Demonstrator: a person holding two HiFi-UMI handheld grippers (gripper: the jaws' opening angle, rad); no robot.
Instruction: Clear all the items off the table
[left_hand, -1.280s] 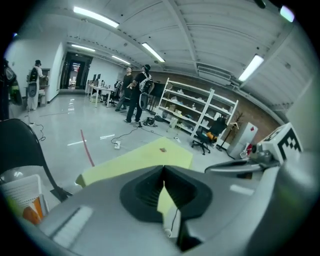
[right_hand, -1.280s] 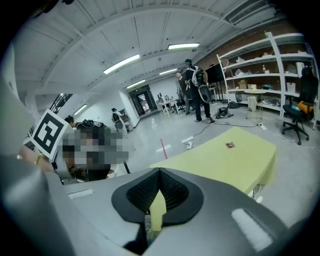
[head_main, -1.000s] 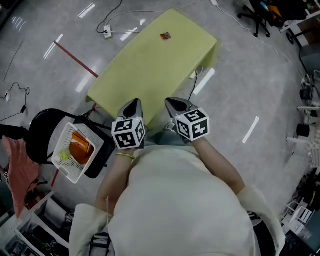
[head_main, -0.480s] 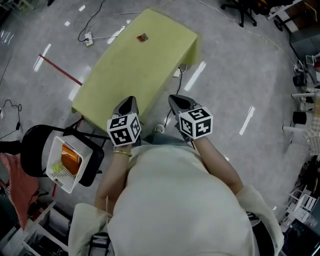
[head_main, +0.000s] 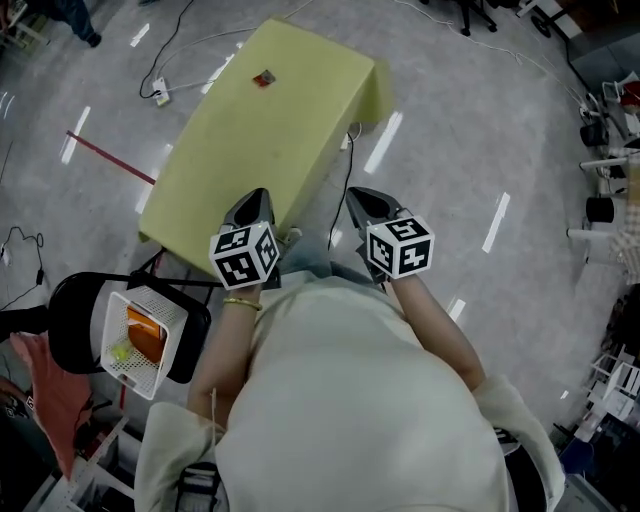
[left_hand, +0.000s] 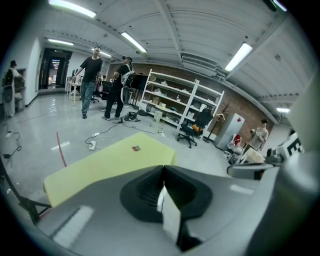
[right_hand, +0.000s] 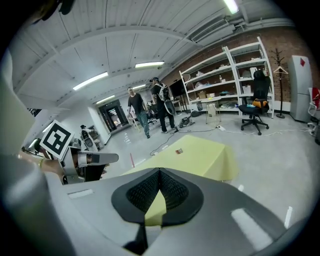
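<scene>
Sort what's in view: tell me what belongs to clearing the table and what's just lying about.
Job: yellow table; small red item at its far end; white basket on the black chair, likely the drop-off; left gripper and right gripper, both shut and empty.

Lying about: power strip; red tape line; pink cloth.

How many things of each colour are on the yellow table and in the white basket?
reddish small item on the table: 1
orange item in the basket: 1
yellow-green item in the basket: 1
Total: 3
</scene>
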